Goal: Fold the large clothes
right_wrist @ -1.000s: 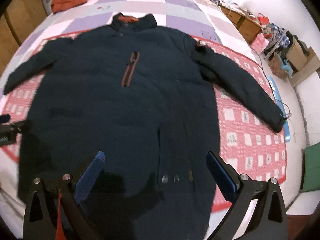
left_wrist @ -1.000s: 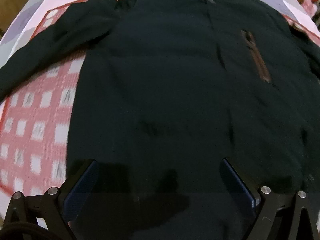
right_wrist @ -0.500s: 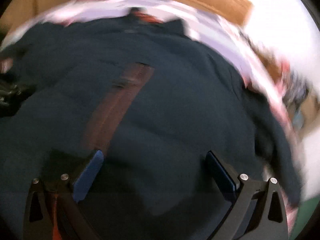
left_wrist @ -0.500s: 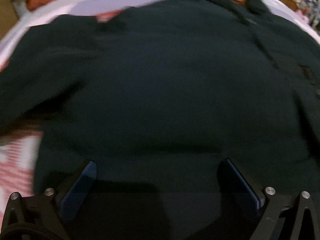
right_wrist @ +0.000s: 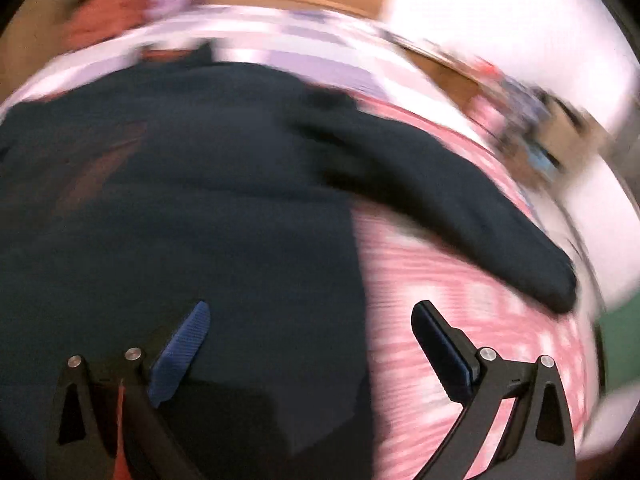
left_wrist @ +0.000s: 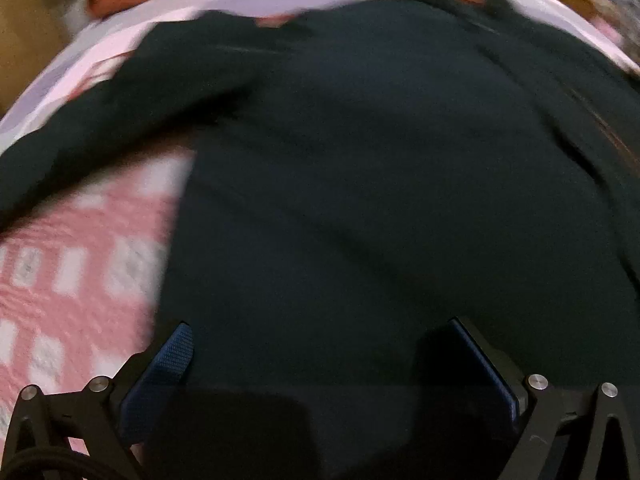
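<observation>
Both my left gripper (left_wrist: 320, 356) and right gripper (right_wrist: 310, 330) hover wide-jawed, empty, over the dark padded jacket (left_wrist: 380, 200) spread flat on the pink checked quilt (left_wrist: 80, 260); next, I judge, grasping a side.

Left wrist view: low, close over jacket (left_wrist: 380, 200) body, facing collar, left sleeve (left_wrist: 120, 128) at frame left. Right wrist view: equally close, facing collar, right sleeve (right_wrist: 460, 192) and pink quilt (right_wrist: 440, 288) at right. Shared: jacket torso, collar, lilac bedding. Both blurred.
</observation>
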Tool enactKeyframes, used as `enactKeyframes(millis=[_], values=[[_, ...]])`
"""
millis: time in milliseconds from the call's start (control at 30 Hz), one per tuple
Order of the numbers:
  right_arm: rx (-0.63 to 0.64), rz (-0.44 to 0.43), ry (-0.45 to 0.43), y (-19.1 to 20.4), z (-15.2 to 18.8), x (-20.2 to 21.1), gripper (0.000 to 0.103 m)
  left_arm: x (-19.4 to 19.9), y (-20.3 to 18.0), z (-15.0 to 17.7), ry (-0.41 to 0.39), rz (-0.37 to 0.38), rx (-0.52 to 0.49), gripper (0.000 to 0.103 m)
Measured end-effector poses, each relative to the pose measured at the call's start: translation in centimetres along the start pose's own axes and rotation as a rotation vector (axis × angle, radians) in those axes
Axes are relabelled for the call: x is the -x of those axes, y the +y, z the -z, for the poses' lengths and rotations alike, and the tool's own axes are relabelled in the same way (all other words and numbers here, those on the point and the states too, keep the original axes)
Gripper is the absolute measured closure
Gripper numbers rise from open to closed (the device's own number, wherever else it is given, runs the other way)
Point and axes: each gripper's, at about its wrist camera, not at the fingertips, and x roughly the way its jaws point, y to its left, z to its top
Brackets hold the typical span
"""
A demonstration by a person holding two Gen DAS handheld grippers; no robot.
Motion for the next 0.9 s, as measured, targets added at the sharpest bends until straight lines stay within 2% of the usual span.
enactKeyframes(millis=[33, 67, 133, 167, 200, 233, 267, 300, 433, 467, 533, 567, 667, 733, 767, 900], values=[[0.071, -0.054, 0.010, 2.2, 0.8, 0.3, 0.001, 0.5, -1.3, 1.4, 0.022, 0.016, -0.029, 0.000], [0.141, -0.065, 0.020, 3.7, 1.9, 0.3, 0.001, 0.9, -1.8, 2.4, 0.028, 0.004, -0.052, 0.000], [0.164, -0.014, 0.023, 3.3, 3.7, 0.1, 0.001, 1.9, -1.1, 4.7, 0.004, -0.059, -0.064, 0.000], [0.106, 0.027, 0.052, 1.2, 4.9, -0.2, 0.001, 2.2, 0.2, 5.4, 0.009, -0.099, -0.042, 0.000], [0.017, 0.043, 0.080, -1.5, 6.0, -0.3, 0.000, 2.3, 1.4, 6.1, 0.013, -0.103, -0.010, 0.000], [-0.080, 0.020, 0.097, -4.2, 7.1, 0.1, 0.000, 2.7, 2.7, 6.6, 0.011, -0.082, 0.025, 0.000], [-0.111, -0.038, 0.108, -5.4, 7.7, 0.3, 0.000, 3.0, 3.2, 6.8, 0.010, -0.082, 0.024, 0.000], [-0.113, -0.056, 0.109, -6.0, 8.0, 0.6, 0.000, 3.4, 3.1, 6.7, 0.007, -0.090, 0.001, 0.000], [-0.053, 0.004, 0.101, -3.8, 6.4, 1.8, 0.000, 4.2, 2.6, 5.4, -0.019, -0.129, 0.003, 0.000], [-0.049, -0.018, 0.073, -2.6, 5.9, 2.8, 0.000, 4.9, 2.2, 5.5, -0.038, -0.108, 0.019, 0.000], [-0.018, -0.090, 0.027, -0.8, 6.9, 5.2, 0.000, 6.0, 1.3, 6.6, -0.044, -0.066, 0.024, 0.000], [0.013, -0.121, 0.017, 1.1, 7.5, 6.1, 0.001, 6.7, 0.8, 8.3, -0.040, -0.050, 0.003, 0.000], [0.175, -0.175, 0.018, 5.4, 10.1, 7.7, 0.001, 6.8, -0.9, 12.0, 0.005, -0.083, -0.080, 0.000], [0.260, -0.124, 0.066, 5.2, 13.3, 7.1, 0.001, 7.2, 0.6, 14.2, 0.031, -0.119, -0.045, 0.000], [0.247, -0.102, 0.085, 4.4, 14.4, 7.1, 0.001, 7.5, 1.8, 15.0, 0.044, -0.148, -0.010, 0.000], [0.047, 0.051, 0.215, -3.6, 18.6, 7.5, 0.001, 9.1, 6.4, 17.8, 0.091, -0.242, 0.094, 0.000]])
